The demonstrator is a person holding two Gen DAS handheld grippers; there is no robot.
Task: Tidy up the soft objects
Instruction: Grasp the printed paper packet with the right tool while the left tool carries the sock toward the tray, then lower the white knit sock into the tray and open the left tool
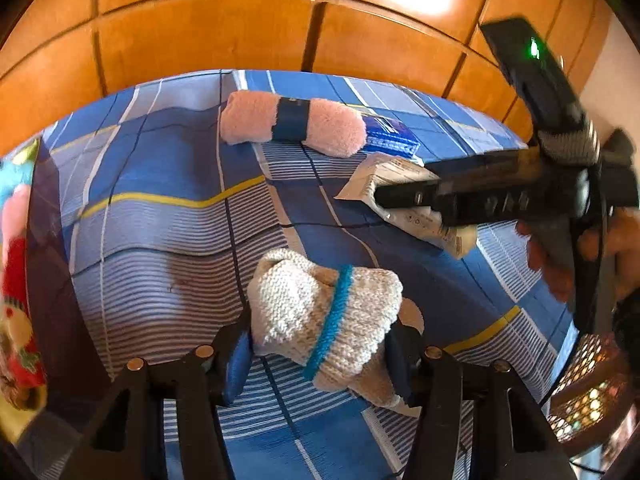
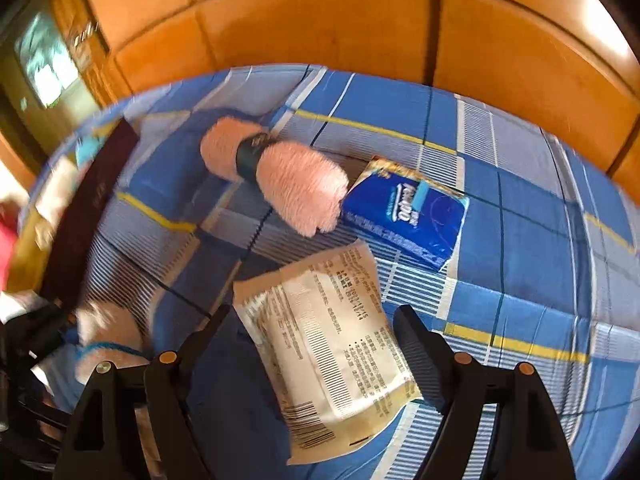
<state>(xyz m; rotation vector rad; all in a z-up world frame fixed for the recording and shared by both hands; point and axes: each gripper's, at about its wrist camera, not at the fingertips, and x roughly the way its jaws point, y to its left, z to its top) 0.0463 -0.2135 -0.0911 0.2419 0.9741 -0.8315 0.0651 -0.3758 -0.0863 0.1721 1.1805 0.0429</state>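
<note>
Left wrist view: the left gripper (image 1: 320,356) tilts steeply down over the checked bedsheet (image 1: 160,208), fingers (image 1: 236,364) clasping the knitted bundle (image 1: 320,312).

Right wrist view: the right gripper (image 2: 312,344) points downward, fingers spread apart astride the white packet (image 2: 332,348) without pressing it.

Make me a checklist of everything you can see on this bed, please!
Surface: blue checked bedsheet, wrinkled.
Job's things: cream knitted bundle with teal band; pink fluffy rolled towel with dark band; white printed soft packet.
Clutter: blue tissue pack touching the towel; colourful plush items at the edge.
Grippers: left tool around the bundle; right tool open over the packet.
Cables: nothing seen.
Surroundings: orange wooden panelled wall.
</note>
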